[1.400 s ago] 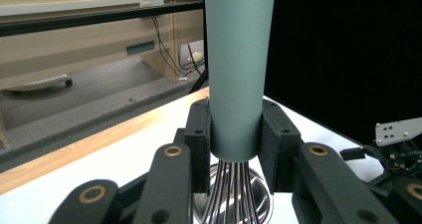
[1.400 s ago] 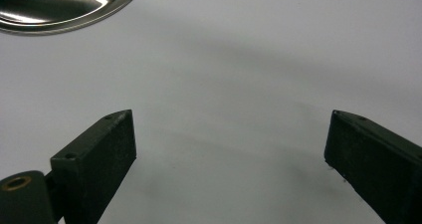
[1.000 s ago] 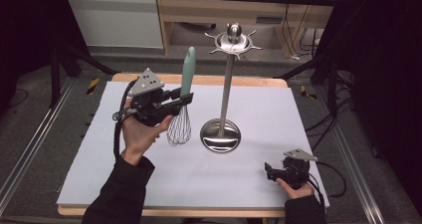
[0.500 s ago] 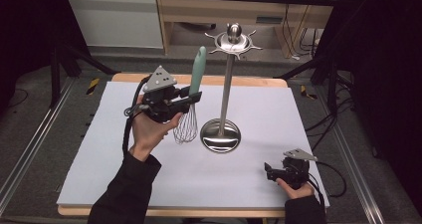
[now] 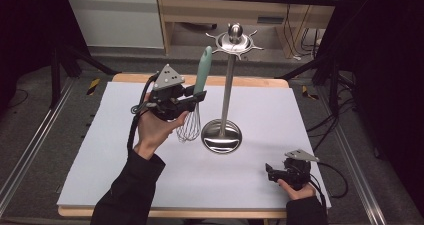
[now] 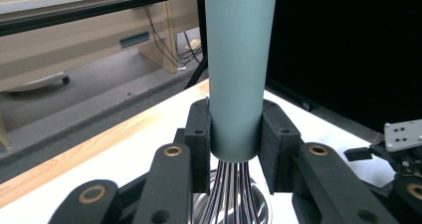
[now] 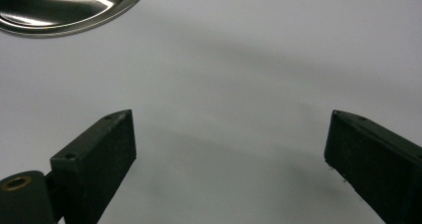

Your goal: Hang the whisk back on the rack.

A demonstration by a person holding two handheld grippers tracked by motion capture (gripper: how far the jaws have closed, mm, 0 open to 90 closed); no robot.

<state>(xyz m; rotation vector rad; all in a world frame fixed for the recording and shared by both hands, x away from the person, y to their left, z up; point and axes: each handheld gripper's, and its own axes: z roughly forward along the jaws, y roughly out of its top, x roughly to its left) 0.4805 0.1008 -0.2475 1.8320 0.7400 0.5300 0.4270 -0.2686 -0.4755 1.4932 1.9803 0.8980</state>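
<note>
Left claw [image 5: 196, 98] grips whisk [image 5: 196, 97] beside stand [image 5: 226, 85]; right claw [image 5: 270, 173] gapes.

White-topped table [image 5: 125, 150] with wooden edge, steel stand's round base [image 5: 221, 136] resting on it near the middle

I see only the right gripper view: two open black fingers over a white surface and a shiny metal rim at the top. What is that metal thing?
Observer: It is the round base of a utensil stand; a pole rises from it to a crown of hooks.
Operator: Does something hang on it?
Observer: No, the hooks are bare. The whisk is beside the pole, lifted off the table.
Operator: Who holds the whisk?
Observer: The left gripper. Its fingers clamp the low end of the green handle, with the wires hanging below.
</note>
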